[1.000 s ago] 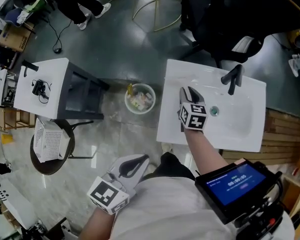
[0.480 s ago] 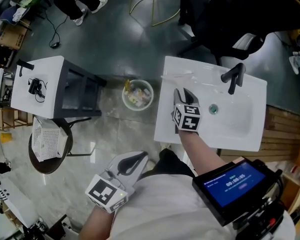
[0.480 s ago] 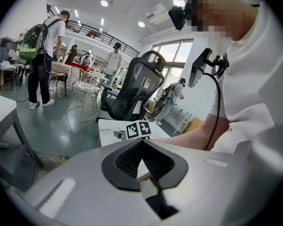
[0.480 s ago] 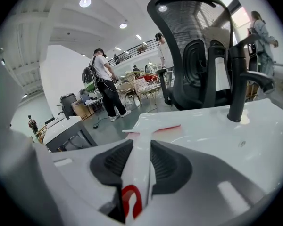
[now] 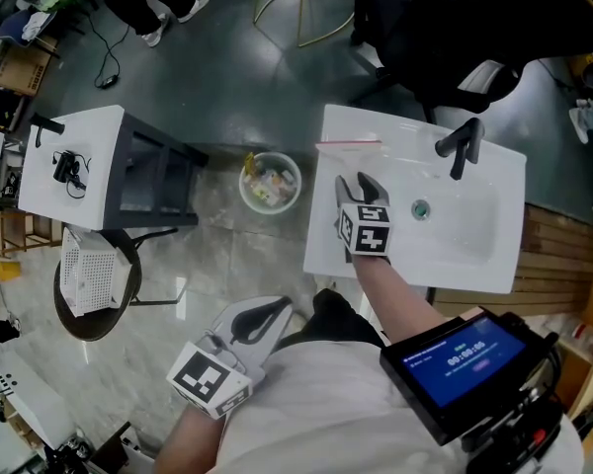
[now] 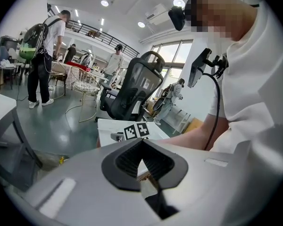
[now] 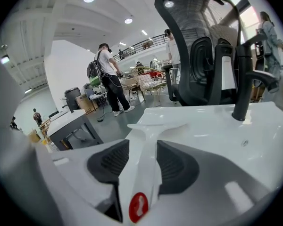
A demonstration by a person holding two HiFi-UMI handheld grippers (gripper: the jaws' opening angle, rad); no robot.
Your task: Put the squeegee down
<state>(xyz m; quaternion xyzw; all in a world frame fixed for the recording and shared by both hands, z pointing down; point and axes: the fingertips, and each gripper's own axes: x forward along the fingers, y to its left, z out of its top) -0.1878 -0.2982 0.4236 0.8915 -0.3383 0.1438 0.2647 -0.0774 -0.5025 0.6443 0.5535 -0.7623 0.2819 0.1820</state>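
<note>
Comparing with a second ago, I'm seeing the right gripper sitting a bit further toward the left ledge of the white ceramic washbasin, and its jaws have just been opening. They're now standing apart with the white plastic squeegee lying between them, and the pads aren't looking like they're clamping the handle. The squeegee is resting on the basin's flat left ledge. Its handle is pointing back toward the gripper and its blade is lying across the far left corner, left of the black tap. The blade's thin red edge is showing in the head view now, where a second ago I wasn't making it out at all. The left gripper isn't doing anything different. It's hanging low beside the person's white shirt, well away from the basin, jaws closed together on nothing.

Hard bits: in the head view the right gripper and its marker cube are covering most of the handle, so I'm only getting the blade there. In the right gripper view I'm not managing to tell whether either pad is brushing the handle.
</note>
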